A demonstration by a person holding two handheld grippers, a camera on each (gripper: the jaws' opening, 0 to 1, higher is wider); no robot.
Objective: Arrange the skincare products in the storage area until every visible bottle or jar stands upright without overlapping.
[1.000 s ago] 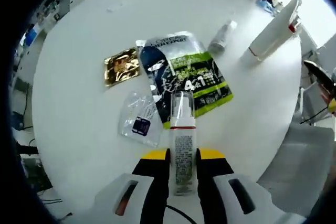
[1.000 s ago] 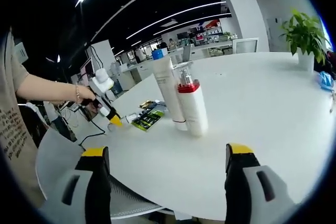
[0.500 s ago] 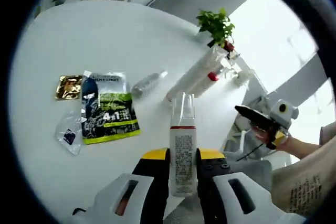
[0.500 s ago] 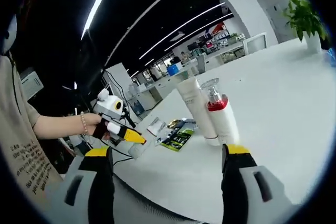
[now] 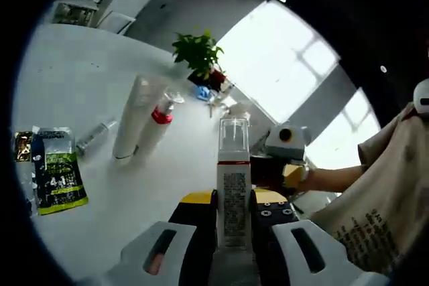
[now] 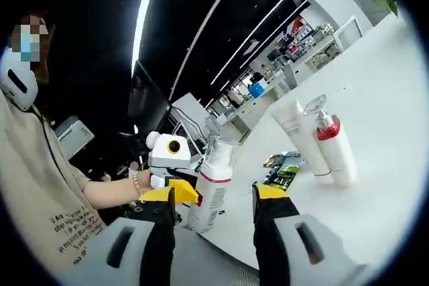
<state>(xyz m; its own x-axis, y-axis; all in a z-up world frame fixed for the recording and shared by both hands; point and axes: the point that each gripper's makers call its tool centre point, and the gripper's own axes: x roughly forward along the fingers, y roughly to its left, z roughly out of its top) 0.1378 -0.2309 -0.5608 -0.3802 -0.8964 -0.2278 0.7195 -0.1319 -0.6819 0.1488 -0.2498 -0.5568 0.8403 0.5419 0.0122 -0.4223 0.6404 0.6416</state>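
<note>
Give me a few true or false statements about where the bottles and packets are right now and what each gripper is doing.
1. The left gripper holds a clear-capped bottle. True.
2. The right gripper grips the pump bottle. False: its jaws stand open, and that bottle stands on the white table.
3. The white tube and the pump bottle stand upright, side by side. True.
4. The green sachet leans against the white tube. False: it lies flat, apart from it.
</note>
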